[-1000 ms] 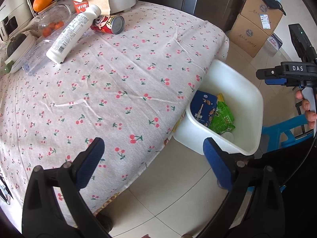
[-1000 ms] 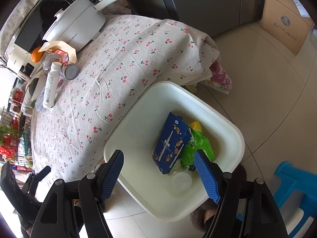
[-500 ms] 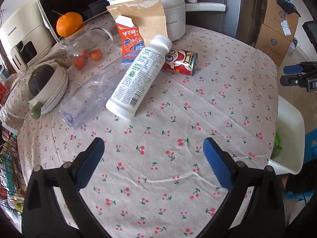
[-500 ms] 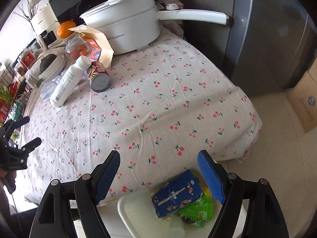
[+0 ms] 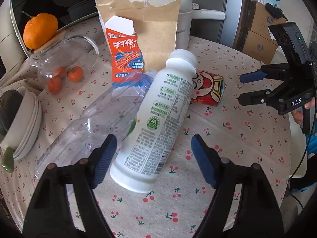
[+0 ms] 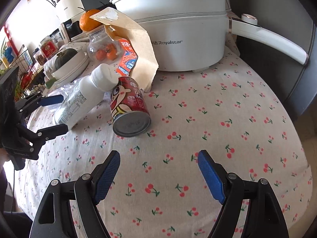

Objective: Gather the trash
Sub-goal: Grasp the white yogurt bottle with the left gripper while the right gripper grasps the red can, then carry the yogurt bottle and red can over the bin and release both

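At frame centre, the left tool (image 5: 153, 158) is closing, not yet gripping, around the white bottle (image 5: 156, 123) lying on the surface (image 5: 247, 148). Right tool (image 6: 158, 175) is hovering open. The round bottle may roll away.

The left claw (image 5: 152, 158) points steeply down, its jaws apart and just now closing in, pads (image 5: 103, 159) pressing nothing. The right claw (image 6: 158, 175) tilts down likewise, jaws wide and empty (a fingertip (image 5: 297, 117) shows on its handle at far right).
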